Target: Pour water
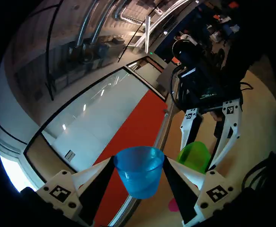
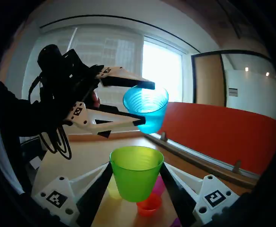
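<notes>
The left gripper (image 1: 139, 162) pinches a blue cup (image 1: 139, 174) between its two fingers, one finger pressing on each side of the cup. In the left gripper view the cup is near and in the middle, with its open mouth up. The right gripper (image 2: 136, 166) holds a green cup (image 2: 136, 179) in the same way, with both fingers pressed on its sides, and the cup stands upright.

In the right gripper view the blue cup is higher than the green cup, farther away and a little to the right of it. The two cups do not touch. I cannot tell if there is water in either cup.

Under the green cup there is a wooden table (image 2: 84, 155). A small orange cup (image 2: 149, 204) stands on it near the green cup, and a pink cup (image 2: 159, 185) is just behind the orange one. On the right a red wall panel (image 2: 221, 132) runs along the far edge of the table, and a bright window (image 2: 162, 72) is behind the blue cup.
</notes>
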A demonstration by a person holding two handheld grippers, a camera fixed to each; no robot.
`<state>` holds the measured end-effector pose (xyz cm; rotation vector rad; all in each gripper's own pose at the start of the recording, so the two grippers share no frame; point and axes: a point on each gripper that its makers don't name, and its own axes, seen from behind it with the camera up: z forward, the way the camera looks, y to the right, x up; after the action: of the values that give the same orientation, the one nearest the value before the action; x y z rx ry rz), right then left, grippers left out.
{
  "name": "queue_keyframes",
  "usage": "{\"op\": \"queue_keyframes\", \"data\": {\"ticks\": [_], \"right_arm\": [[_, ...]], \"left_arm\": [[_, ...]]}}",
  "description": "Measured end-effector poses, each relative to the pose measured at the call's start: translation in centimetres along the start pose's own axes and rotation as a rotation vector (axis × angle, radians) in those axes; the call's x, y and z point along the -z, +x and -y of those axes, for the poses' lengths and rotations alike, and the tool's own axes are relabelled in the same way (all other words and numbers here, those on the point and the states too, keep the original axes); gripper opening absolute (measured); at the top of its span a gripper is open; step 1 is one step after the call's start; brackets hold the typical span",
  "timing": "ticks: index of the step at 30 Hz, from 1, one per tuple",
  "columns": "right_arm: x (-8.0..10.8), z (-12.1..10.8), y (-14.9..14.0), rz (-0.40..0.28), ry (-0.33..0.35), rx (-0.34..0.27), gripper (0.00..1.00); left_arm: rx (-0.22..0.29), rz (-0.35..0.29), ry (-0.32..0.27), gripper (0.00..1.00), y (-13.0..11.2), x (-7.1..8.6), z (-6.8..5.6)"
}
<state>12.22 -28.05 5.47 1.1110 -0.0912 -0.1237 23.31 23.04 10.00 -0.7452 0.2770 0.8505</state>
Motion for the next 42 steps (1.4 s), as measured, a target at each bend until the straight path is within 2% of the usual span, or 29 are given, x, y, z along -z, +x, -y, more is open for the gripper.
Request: {"op": "queue_keyframes", "data": {"ticks": [27, 42], "right_arm": [[-0.06, -0.01, -0.05, -0.004, -0.001, 0.003, 0.9], [-0.08, 0.16, -0.02, -0.002, -0.001, 0.004, 0.9]], "left_arm": [[-0.116, 0.008, -0.003, 0.89, 0.24, -0.31, -0.49], [-0.157, 0.008, -0.004, 0.89, 0.58, -0.44, -0.4]]}}
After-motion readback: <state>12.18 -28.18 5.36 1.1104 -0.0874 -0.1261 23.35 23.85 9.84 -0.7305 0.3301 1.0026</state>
